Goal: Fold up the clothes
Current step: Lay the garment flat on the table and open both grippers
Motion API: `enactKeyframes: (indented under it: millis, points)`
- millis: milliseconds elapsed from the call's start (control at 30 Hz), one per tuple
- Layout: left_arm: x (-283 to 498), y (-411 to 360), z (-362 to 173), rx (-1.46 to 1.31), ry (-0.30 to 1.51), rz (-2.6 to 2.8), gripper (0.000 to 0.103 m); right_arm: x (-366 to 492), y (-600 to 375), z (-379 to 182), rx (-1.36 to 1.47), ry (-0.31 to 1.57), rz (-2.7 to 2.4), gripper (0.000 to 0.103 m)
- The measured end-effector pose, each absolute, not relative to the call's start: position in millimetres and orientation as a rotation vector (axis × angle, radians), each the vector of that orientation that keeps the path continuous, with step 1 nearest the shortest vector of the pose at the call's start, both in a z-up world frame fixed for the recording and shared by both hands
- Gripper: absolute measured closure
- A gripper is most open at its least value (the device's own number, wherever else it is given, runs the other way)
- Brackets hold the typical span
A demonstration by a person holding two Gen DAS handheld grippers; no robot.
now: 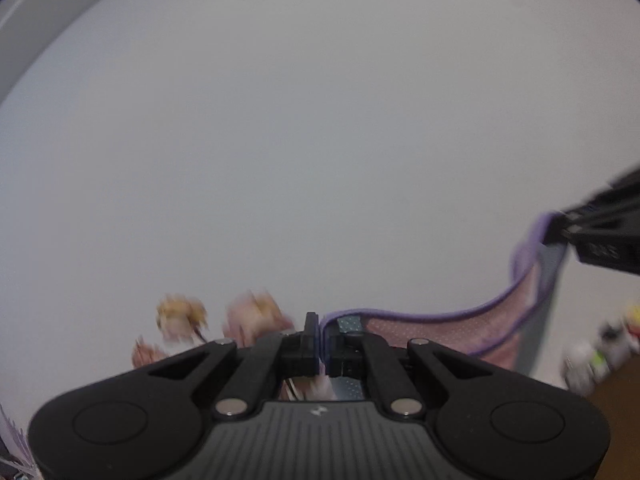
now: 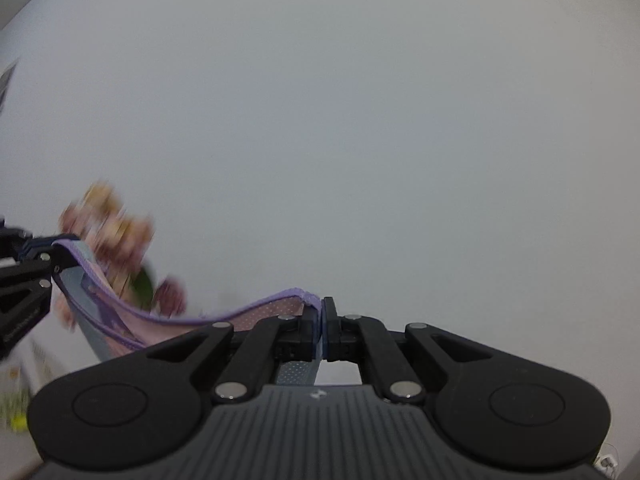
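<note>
Holding: my left gripper has its jaws pressed together on the purple-trimmed edge of the garment, the hem pinched right between the fingertips.
Right side: my right gripper is likewise clamped tight on the same hem, with a strip of blue-grey dotted fabric hanging down between its fingers toward the camera.
Garment position: it hangs in the air between my two grippers, a pink dotted cloth with a lilac border and a blue-grey panel, sagging in a shallow curve from one grip to the other.
Seen from the left wrist: the cloth runs from my fingertips off to the right and climbs to the right gripper, which shows at the frame's right edge gripping the raised corner.
Seen from the right wrist: the cloth runs left and rises to the left gripper, which bites the far corner at the frame's left edge.
Beyond the cloth: blurred pink and yellow flowers sit behind the left end of the garment; I cannot make out their details.
Backdrop: a plain pale wall fills most of both views.
Low right in the left wrist view: blurred small objects above a brown surface, too smeared to name.
</note>
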State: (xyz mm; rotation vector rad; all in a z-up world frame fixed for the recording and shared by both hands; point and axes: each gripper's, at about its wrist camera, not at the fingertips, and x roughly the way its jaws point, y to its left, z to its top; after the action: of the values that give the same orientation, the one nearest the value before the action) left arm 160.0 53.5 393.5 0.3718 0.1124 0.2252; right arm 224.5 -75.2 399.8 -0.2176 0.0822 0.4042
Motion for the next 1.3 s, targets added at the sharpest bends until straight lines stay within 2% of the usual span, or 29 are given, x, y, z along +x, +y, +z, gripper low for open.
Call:
enactKeyframes:
  millis: [233, 467, 567, 733, 1000, 1100, 1300]
  points:
    - [61.3, 21.8, 255.8, 0.446, 0.285, 0.044, 0.101, 151.3, -111.2, 276.4, -0.382, 0.215, 0.550, 0.101]
    - [-25.0, -7.5, 104.5, 0.333, 0.573, -0.200, 0.101, 71.2, -155.3, 118.8, -0.413, 0.498, 0.680, 0.101]
    - [-47.8, -14.4, 68.6, 0.295, 0.645, -0.230, 0.101, 40.2, -175.7, 69.4, -0.405, 0.621, 0.707, 0.101]
    - [-59.6, -18.3, 47.0, 0.270, 0.693, -0.234, 0.098, 8.1, -203.0, 32.0, -0.373, 0.740, 0.721, 0.101]
    - [-84.6, -27.7, 30.3, 0.255, 0.717, -0.196, 0.091, 1.4, -215.3, 20.6, -0.336, 0.749, 0.713, 0.101]
    - [-92.1, -27.7, 29.9, 0.256, 0.722, -0.188, 0.083, 3.2, -218.8, 15.0, -0.326, 0.755, 0.707, 0.101]
    - [-101.7, -30.7, 32.7, 0.290, 0.740, -0.217, 0.054, -0.2, -226.2, 11.2, -0.326, 0.779, 0.710, 0.097]
